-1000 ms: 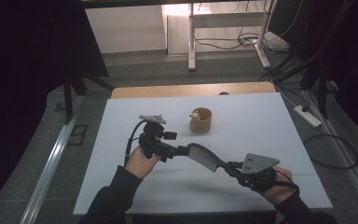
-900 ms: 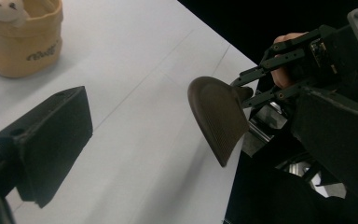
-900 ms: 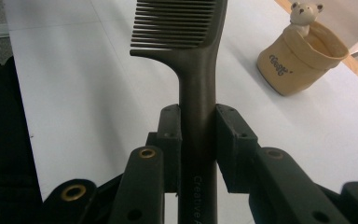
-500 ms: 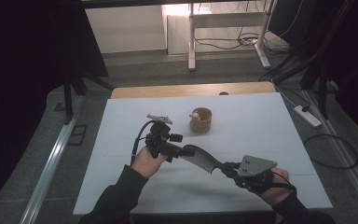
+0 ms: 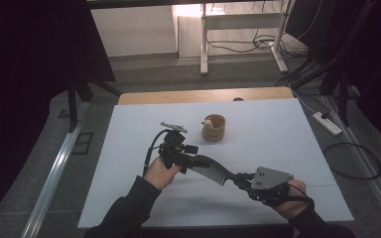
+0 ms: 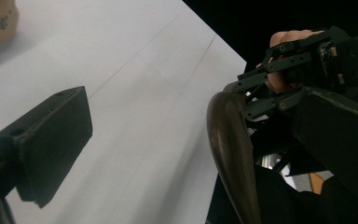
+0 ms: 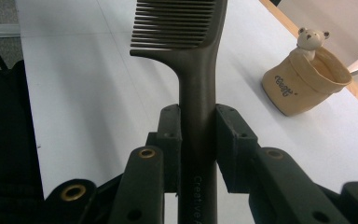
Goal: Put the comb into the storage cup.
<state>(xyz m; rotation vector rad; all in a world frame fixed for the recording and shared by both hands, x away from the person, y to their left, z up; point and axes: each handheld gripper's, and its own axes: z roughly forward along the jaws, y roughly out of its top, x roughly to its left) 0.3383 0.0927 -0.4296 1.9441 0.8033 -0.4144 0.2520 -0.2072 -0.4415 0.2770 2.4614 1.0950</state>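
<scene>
Comb (image 7: pixel 193 70) cut off at the top of the right gripper view – tooth row partly out of frame, lettering on the handle cropped at the bottom. In the left gripper view just a dark, glossy curved edge (image 6: pixel 230 154) of it, between the jaws and touching neither. Held above the white table (image 5: pixel 287 134), between both grippers. Right gripper (image 7: pixel 198 140) clamped on the smooth brown handle, pads pressing either side. Left gripper (image 5: pixel 198 161) with jaws apart around the toothed end; one blocky matt black pad (image 6: pixel 51 140) plain, the other hard to make out. Farther back – a tan cup (image 7: pixel 305 81), soft-looking, printed, with a small bear figure on the rim
</scene>
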